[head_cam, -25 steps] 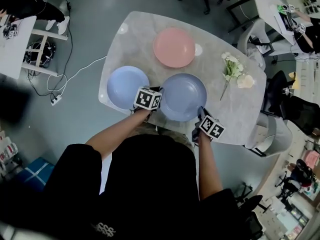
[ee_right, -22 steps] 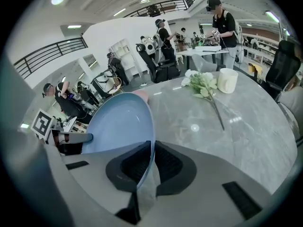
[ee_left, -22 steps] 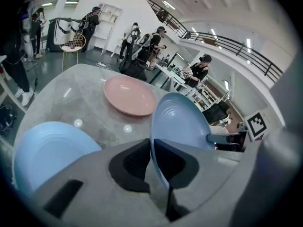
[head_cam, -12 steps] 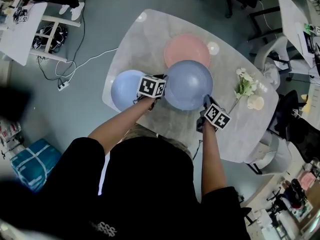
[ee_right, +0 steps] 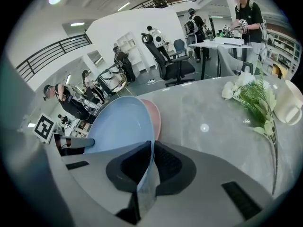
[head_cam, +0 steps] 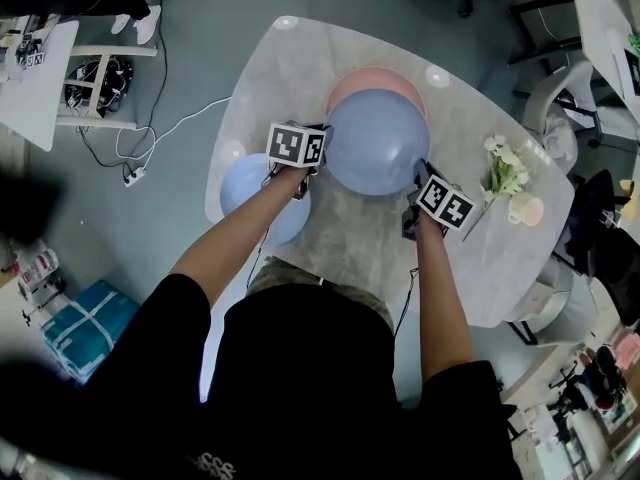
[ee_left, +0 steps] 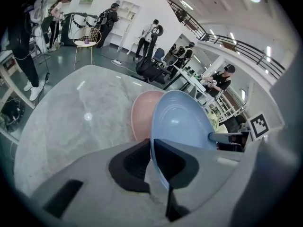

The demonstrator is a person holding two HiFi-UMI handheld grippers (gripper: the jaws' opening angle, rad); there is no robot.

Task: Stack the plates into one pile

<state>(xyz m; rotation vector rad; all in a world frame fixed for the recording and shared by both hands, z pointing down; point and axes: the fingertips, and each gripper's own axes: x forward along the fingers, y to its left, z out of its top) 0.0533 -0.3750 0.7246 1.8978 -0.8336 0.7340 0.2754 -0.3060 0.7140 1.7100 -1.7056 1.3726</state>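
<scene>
A blue-grey plate [head_cam: 377, 141] hangs over the table [head_cam: 350, 238], gripped at two opposite rims. My left gripper [head_cam: 318, 158] is shut on its left rim and my right gripper [head_cam: 418, 183] is shut on its right rim. In the left gripper view the rim of the plate [ee_left: 182, 122] runs between the pads; the right gripper view shows the same plate [ee_right: 120, 126] the same way. Under it lies a pink plate [head_cam: 375, 76], mostly covered, with only its far rim showing. A light blue plate [head_cam: 255, 193] rests on the table at the left, partly hidden by my left arm.
A flower sprig [head_cam: 505, 173] and a cream cup [head_cam: 525, 210] lie at the table's right side. Office chairs stand past the far right edge. A white cable [head_cam: 170, 133] runs over the floor at the left. People stand at desks in the background.
Both grippers have carried the blue-grey plate away from me across the table; it now hangs over the pink plate and hides most of it. The light blue plate has stayed put.
</scene>
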